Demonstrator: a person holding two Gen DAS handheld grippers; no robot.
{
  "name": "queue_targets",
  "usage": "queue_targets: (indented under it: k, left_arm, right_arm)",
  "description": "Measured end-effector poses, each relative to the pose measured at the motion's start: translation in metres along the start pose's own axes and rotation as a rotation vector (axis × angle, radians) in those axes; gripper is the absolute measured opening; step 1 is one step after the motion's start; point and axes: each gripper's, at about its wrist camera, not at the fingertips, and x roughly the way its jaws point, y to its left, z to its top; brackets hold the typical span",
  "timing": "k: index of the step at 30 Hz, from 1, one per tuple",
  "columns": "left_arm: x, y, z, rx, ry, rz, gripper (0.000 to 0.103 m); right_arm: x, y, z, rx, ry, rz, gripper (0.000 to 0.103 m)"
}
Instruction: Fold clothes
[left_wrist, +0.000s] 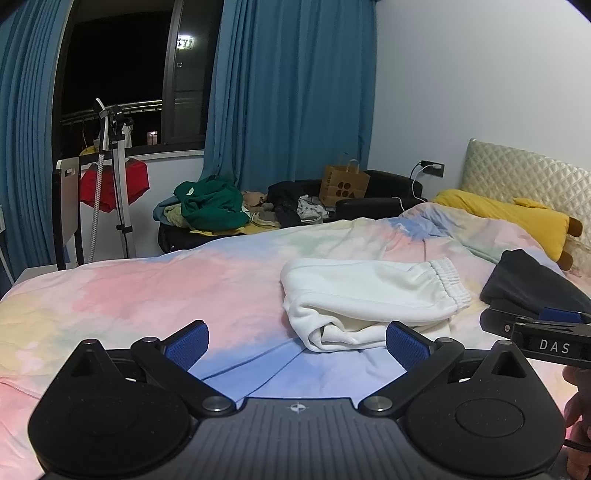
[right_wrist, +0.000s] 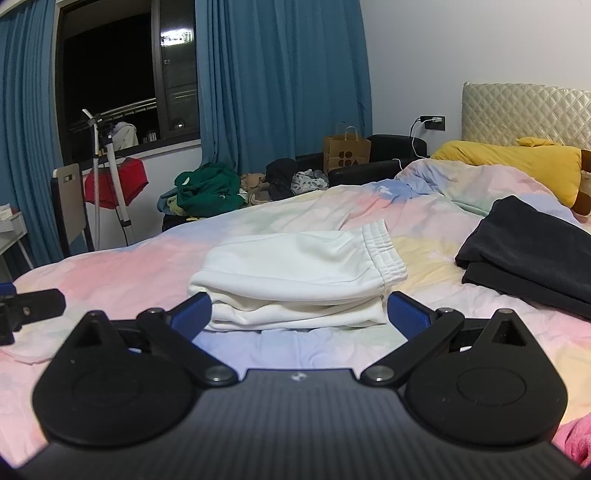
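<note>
Folded white fleece garment with elastic ribbed band (right_wrist: 299, 273): lying flat at the middle of the pastel tie-dye bed cover (right_wrist: 147, 258). Folded black garment (right_wrist: 524, 247): on the same cover, well apart to the right. Left hand-held gripper (left_wrist: 297, 345): fingers spread wide, empty. Right hand-held gripper (right_wrist: 299, 314): fingers spread wide, empty, just before the white garment's near edge.

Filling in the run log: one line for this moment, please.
left gripper: open, empty | right gripper: open, empty | white pants: folded on bed | black garment: folded, right
</note>
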Motion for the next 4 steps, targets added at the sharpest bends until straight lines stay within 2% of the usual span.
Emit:
queue_targets:
  k: [4]
  left_arm:
    - [-0.0009,-0.0010,-0.0008,0.005,-0.002,0.000,0.103]
  right_arm:
    - [0.0008,-0.0010,0.0007,0.004,0.002,0.001,0.103]
